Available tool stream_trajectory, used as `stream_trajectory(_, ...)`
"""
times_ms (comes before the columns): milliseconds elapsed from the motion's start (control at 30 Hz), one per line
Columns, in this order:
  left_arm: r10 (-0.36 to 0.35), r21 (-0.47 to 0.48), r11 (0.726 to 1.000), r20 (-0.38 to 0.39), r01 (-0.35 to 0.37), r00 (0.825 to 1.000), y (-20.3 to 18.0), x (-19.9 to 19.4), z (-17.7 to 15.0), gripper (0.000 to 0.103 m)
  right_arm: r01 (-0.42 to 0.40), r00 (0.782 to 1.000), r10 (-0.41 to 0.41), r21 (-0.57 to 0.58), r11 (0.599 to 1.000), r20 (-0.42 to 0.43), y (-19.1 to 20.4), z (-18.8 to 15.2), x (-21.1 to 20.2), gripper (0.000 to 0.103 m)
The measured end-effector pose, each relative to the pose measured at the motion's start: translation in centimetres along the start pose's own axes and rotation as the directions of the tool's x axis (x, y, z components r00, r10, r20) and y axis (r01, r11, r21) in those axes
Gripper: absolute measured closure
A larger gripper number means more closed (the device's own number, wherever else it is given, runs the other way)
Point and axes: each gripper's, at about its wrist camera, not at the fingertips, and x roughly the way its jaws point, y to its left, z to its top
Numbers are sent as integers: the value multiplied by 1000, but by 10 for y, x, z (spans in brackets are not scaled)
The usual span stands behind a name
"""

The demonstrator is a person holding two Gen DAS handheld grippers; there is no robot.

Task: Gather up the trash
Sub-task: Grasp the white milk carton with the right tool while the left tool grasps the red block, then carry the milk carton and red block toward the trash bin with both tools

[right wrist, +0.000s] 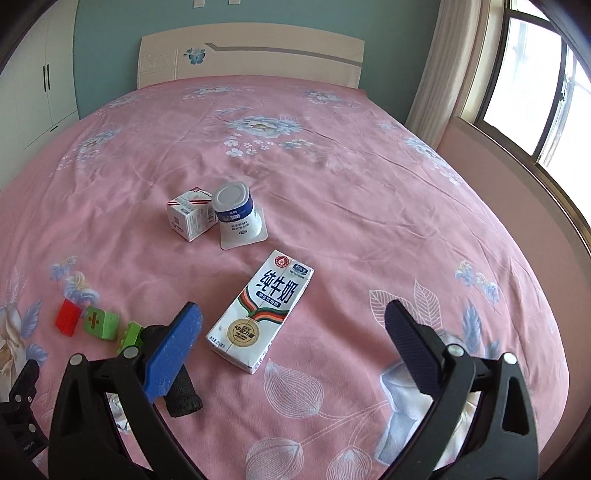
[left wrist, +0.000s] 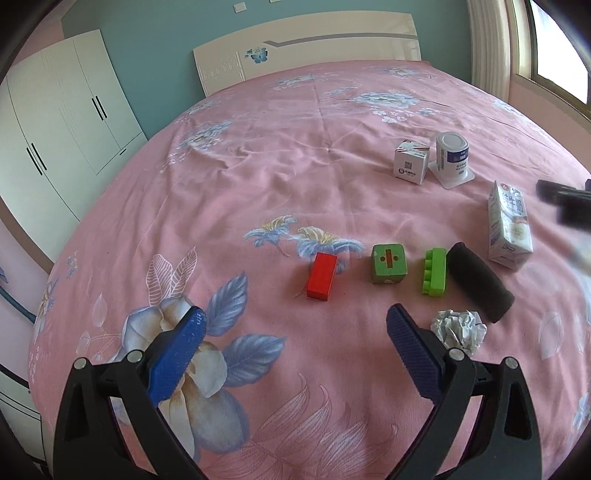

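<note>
A wide bed (right wrist: 332,177) under a pink sheet printed with blue-and-white flowers filled the room, its cream headboard (right wrist: 251,55), marked with a blue butterfly, set against a teal wall (right wrist: 110,22). A white wardrobe (left wrist: 62,122) with black handles stood on the left side. On the right, daylight came through a window (right wrist: 532,85) beside a pale curtain (right wrist: 443,66) and a pink wall.

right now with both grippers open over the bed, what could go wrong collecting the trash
1. The crumpled paper ball lies close to the black roll and green toothed block; the left gripper might catch those instead.
2. The milk carton lies flat on soft bedding, so the right gripper may pinch fabric or slip.
</note>
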Motion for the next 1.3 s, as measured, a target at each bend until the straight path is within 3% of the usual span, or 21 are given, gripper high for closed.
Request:
stream_trajectory(133,-19,0,1000,-46,19,999,-1,47,15,4,-34,993,45,99,994,-111,0,13,55,6)
stream_trajectory(300,-56,24,998,-55,57,997,-5,78,25,4,-70,969,116,209,975,-217,0,9,104,7)
stream_trajectory(333,-69,19,997,-66,70,995,-5,84,26,4,-85,963,139,226,970,-233,1,7,111,10)
stream_trajectory(400,-106,7,994,-90,107,990,-5,95,26,7,-105,949,171,249,963,-263,3,3,122,27)
stream_trajectory(433,-125,-6,992,-92,125,988,-4,98,25,11,-121,939,193,254,960,-283,5,0,128,35)
stream_trajectory(467,-139,-19,990,-85,137,987,-2,100,25,19,-123,938,193,244,962,-289,6,-2,131,36)
stream_trajectory(567,-161,-36,987,-112,158,981,1,110,22,43,-126,947,171,175,977,-272,13,-6,128,43)
stream_trajectory(633,-171,-37,985,-89,169,981,2,110,17,46,-142,946,180,155,978,-270,12,-9,125,48)
stream_trajectory(667,-169,-24,986,-82,168,982,1,109,14,53,-153,944,191,158,976,-269,10,-10,123,52)
stream_trajectory(767,-176,-11,984,-82,176,981,-4,101,7,81,-179,938,212,141,974,-275,6,-15,116,54)
stream_trajectory(1033,-162,-21,987,-109,161,981,-5,68,1,81,-194,944,211,89,977,-254,-9,-21,75,54)
stream_trajectory(1300,-102,21,994,-40,103,994,3,-23,7,81,-184,968,189,45,982,-166,-37,-12,-17,54)
